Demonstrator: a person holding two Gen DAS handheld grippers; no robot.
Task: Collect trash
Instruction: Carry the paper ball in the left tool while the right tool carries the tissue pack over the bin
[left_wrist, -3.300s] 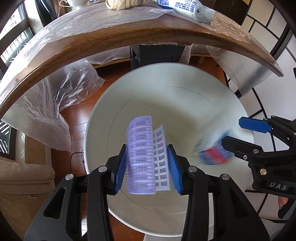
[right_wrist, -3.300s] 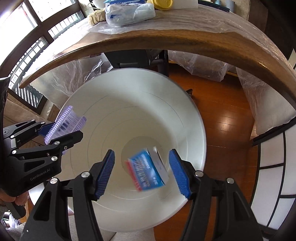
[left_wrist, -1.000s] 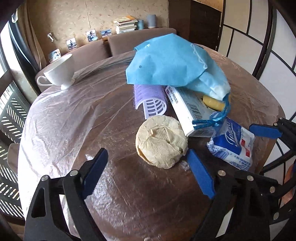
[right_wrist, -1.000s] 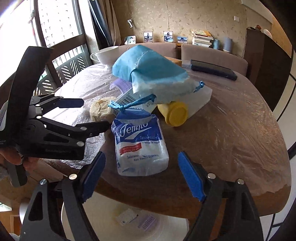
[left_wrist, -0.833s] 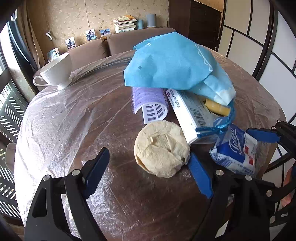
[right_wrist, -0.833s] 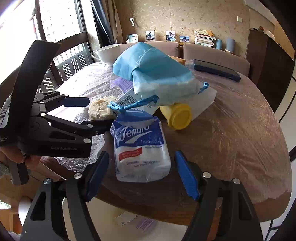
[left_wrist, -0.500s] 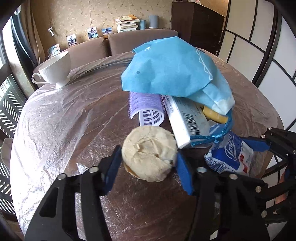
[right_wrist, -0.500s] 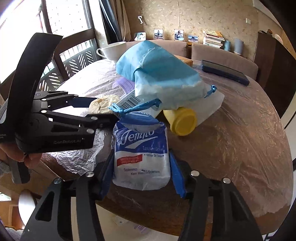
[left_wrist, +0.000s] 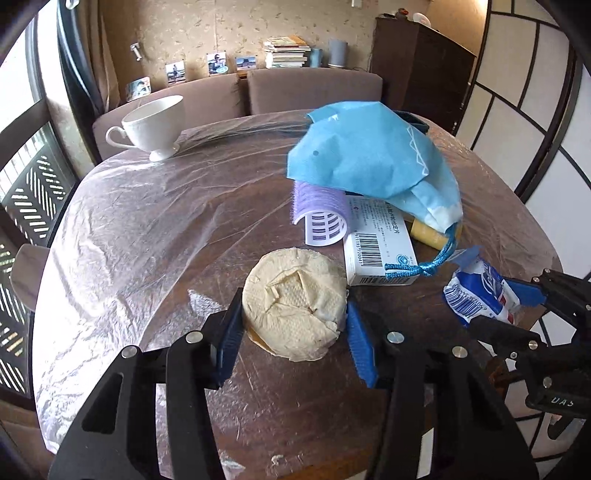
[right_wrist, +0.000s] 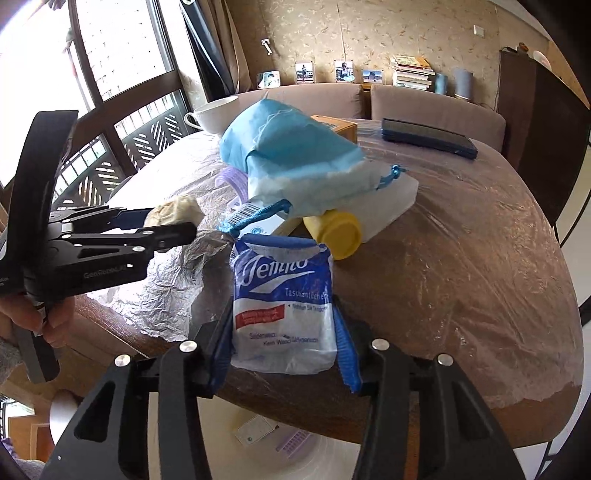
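Left wrist: paper wad (left_wrist: 295, 301) between hand-held gripper (left_wrist: 293, 325) pads.

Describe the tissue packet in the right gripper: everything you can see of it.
The tissue packet is a soft plastic pack, blue on top with white script lettering, white below with a red label; a barcode shows on one end. Its top edge is crumpled. It lies flat at the near edge of the plastic-covered table, lengthwise between the right gripper pads, which have just been closing and now press its lower sides. A blue drawstring lies just past its far end.
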